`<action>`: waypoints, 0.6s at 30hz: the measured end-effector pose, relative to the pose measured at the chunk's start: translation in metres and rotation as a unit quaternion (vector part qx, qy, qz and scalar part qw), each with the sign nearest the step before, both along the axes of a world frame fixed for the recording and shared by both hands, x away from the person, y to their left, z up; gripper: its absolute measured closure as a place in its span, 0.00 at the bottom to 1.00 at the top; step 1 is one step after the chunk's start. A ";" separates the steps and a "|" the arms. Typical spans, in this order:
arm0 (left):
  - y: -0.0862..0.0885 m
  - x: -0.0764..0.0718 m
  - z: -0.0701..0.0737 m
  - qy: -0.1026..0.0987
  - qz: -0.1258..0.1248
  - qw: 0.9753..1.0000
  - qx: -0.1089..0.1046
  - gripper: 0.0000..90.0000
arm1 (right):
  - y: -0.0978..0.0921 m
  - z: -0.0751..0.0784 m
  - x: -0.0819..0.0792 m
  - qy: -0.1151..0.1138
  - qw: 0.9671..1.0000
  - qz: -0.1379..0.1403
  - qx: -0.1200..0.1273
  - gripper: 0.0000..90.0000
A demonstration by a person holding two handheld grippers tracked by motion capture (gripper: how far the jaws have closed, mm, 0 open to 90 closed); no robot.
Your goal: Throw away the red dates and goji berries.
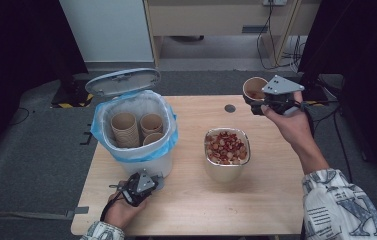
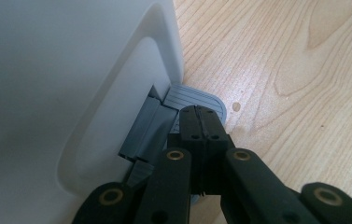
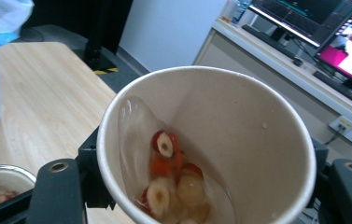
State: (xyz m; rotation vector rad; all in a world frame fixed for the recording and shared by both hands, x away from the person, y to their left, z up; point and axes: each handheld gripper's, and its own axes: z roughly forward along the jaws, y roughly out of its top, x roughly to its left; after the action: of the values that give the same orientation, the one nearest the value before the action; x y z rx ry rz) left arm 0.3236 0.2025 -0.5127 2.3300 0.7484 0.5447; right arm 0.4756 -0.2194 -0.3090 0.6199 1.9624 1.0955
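With my left tool (image 1: pixel 152 178) shut tight on the bin pedal (image 2: pixel 197 99) holding the lid (image 1: pixel 122 81) open, my right tool (image 1: pixel 257 102) grips the paper cup (image 1: pixel 254 88) above the worktop's far right corner, its fruit (image 3: pixel 173 179) not yet emptied into the steel bowl (image 1: pixel 227 148).

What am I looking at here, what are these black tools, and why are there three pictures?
A person sits at a wooden table and holds a two-jaw gripper in each hand. The high view is taken from above the table. The other two come from cameras that ride on the grippers and look along their jaws.

On the table stand a white bin with a blue liner, its lid up and paper cups inside, and a metal bowl of red and pale dried fruit.

The right gripper holds a paper cup above the table's far right; the cup contains fruit slices and some liquid. The left gripper, jaws shut, rests on the bin's grey pedal.
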 end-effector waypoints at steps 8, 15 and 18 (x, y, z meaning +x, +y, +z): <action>0.000 0.000 0.000 0.000 0.000 1.000 0.000 1.00 | -0.001 0.003 0.000 -0.003 1.000 0.000 0.001 0.33; 0.000 0.000 0.000 0.000 0.000 1.000 0.000 1.00 | 0.005 0.001 -0.003 -0.009 1.000 0.012 -0.009 0.33; 0.000 0.000 0.000 0.000 0.000 1.000 0.000 1.00 | 0.003 0.002 -0.001 -0.010 1.000 0.000 -0.004 0.33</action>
State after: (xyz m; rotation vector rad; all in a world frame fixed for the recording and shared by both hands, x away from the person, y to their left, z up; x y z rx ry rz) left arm 0.3236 0.2025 -0.5128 2.3296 0.7482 0.5442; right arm 0.4743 -0.2167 -0.3072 0.6024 1.9491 1.0885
